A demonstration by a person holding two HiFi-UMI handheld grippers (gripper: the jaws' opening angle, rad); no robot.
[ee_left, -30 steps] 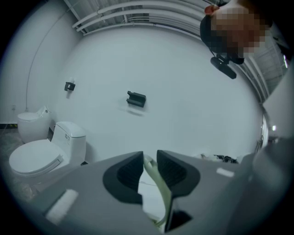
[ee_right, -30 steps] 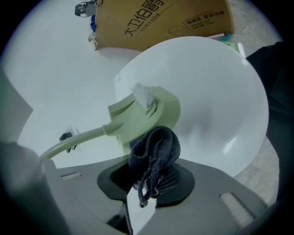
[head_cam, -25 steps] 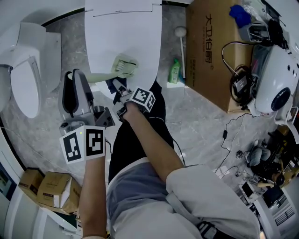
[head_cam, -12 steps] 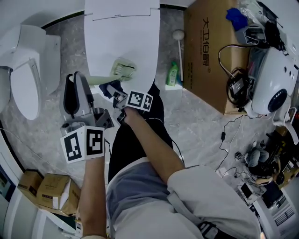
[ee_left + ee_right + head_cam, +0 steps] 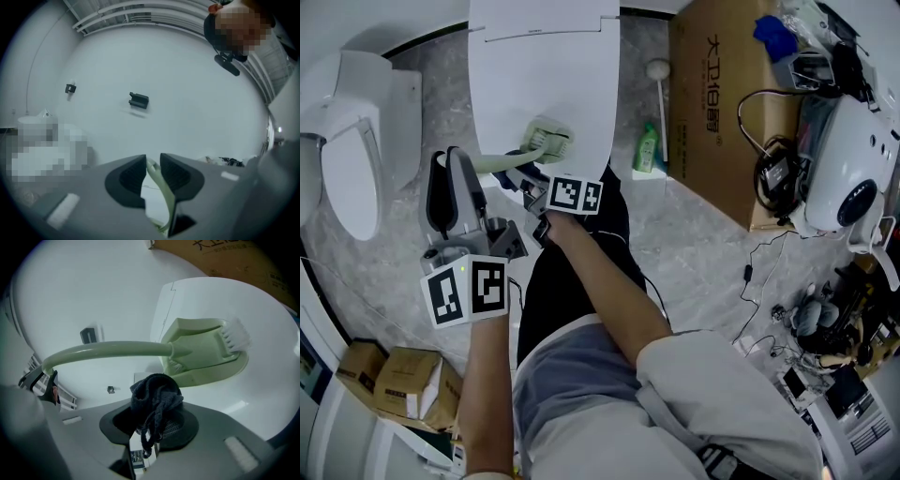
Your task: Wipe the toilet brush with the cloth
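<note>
My left gripper (image 5: 152, 165) has its jaws clamped on the handle of the pale green toilet brush (image 5: 140, 349), and my right gripper (image 5: 154, 422) is pinching a dark wad of cloth (image 5: 156, 392) just short of that handle, with the bristle head further ahead over the white toilet lid (image 5: 267, 324).

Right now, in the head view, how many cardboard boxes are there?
3. One large cardboard box at the upper right; two small cardboard boxes side by side at the lower left. Others may be hidden behind the person.
</note>
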